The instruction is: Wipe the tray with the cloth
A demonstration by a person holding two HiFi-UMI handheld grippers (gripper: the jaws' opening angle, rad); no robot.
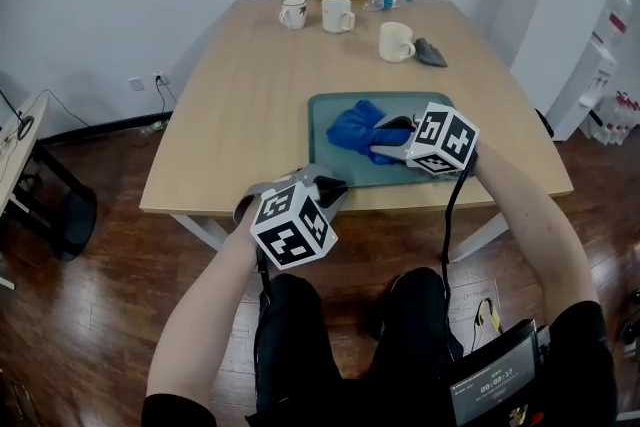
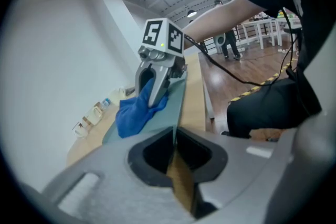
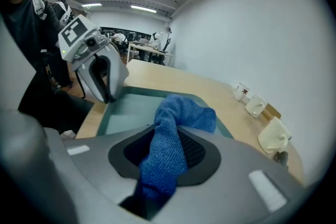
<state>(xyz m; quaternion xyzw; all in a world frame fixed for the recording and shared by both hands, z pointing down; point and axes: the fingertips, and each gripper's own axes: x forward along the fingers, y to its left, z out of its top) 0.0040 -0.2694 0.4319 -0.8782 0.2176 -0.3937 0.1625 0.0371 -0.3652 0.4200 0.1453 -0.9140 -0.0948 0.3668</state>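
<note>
Tray [image 1: 345,170]: teal, rectangular; flat at worktop's [image 1: 250,95] 5 o'clock edge, 7 o'clock rim clamped by left gripper [image 1: 330,185]. Cloth [image 1: 355,127]: blue, bunched, on tray toward 10 o'clock, one end pinched in right gripper's [image 1: 382,137] fingers.

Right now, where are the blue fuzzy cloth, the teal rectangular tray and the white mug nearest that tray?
blue fuzzy cloth [image 1: 350,127], head view, on its bunched middle.
teal rectangular tray [image 1: 328,165], head view, on its bare near-left floor.
white mug nearest the tray [image 1: 394,42], head view, on its side wall.
</note>
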